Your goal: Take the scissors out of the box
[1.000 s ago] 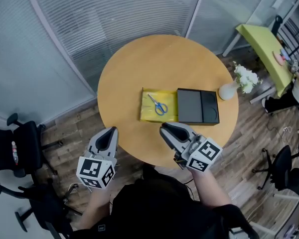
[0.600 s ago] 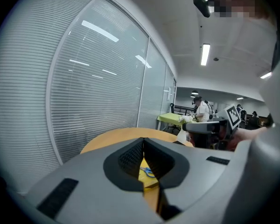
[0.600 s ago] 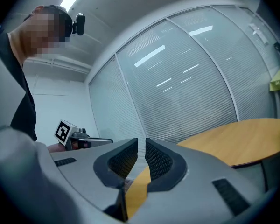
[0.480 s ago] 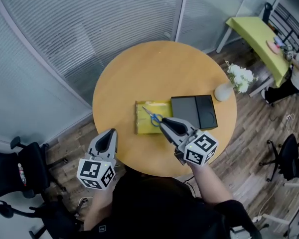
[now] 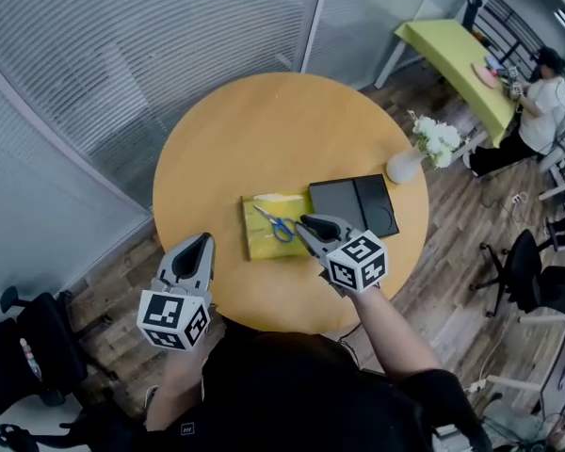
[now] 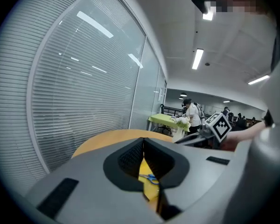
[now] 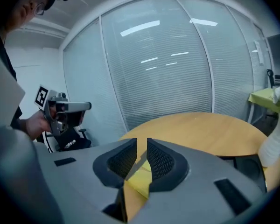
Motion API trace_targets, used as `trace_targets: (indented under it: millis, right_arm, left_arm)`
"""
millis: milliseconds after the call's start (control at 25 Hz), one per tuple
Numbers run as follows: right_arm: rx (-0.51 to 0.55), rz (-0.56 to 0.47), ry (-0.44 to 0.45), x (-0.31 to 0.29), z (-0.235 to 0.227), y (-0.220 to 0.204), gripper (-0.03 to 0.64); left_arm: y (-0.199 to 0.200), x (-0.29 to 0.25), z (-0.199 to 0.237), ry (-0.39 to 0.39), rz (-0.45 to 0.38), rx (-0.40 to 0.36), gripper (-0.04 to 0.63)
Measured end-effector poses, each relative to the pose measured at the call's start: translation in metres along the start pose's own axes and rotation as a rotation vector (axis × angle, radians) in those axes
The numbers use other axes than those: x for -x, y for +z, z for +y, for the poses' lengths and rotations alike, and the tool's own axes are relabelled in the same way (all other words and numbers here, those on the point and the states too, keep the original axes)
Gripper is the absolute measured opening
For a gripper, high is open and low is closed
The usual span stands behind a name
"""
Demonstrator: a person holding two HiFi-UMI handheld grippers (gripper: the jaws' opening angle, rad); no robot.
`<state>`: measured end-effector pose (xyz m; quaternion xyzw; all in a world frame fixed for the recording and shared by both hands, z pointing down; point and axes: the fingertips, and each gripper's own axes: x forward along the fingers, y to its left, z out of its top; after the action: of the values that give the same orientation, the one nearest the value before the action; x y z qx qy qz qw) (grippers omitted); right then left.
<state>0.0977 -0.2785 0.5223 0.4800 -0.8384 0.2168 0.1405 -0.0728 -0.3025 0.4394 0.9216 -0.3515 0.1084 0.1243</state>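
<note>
Full layout is given only by the head view: round wooden table (image 5: 217,139), open yellow box (image 5: 250,245) near its centre, scissors (image 5: 275,226) lying flat inside the box.

Through the notch under the left gripper (image 6: 143,141) tips, the scissors and a strip of yellow box are seen, with the right gripper's marker cube (image 6: 220,125) to the right. Left jaw tips are pressed together, nothing held.

In the right gripper view only a corner of the yellow box is seen below the jaws, no scissors. The right gripper (image 7: 141,144) jaws have just been opening; a thin slit is seen between them, nothing in it.

From above, the right gripper tip is placed over the box's right edge, just right of the scissor handles; contact cannot be judged. The left gripper is held off the table's near-left edge, well apart from the box.

A black panel (image 5: 358,201) is set against the box's right side. A white vase (image 5: 402,167) with white flowers (image 5: 437,140) stands further right. A green table (image 5: 452,50) and a seated person (image 5: 541,102) are seen far right.

Scissors: blue handles near-right, silver blades pointing far-left, blades apparently together.
</note>
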Motion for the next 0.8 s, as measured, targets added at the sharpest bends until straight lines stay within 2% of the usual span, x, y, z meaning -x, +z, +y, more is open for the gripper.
trace_targets:
  millis: [80,120,160,600,800]
  right_arm:
    - [-0.003,0.069,-0.01,-0.015,-0.007,-0.014,0.073]
    - [-0.013,0.1,-0.01,-0.022,-0.01,-0.021,0.136]
    - [-0.023,0.127,-0.011,-0.03,-0.014,-0.027,0.146]
    - [0.034,0.446,-0.058,-0.083,-0.041,-0.099,0.147]
    - [0.121,0.633,-0.111,-0.098,-0.054,-0.135,0.147]
  left_arm:
    - [-0.003,-0.007,0.003,-0.025,0.007,0.006,0.012]
    - [-0.005,-0.011,0.005,-0.037,0.012,0.01,0.012]
    - [-0.006,-0.014,0.006,-0.048,0.017,0.015,0.012]
    - [-0.02,-0.041,0.02,-0.12,0.049,0.052,0.012]
    - [-0.036,-0.048,0.032,-0.13,0.069,0.09,0.012]
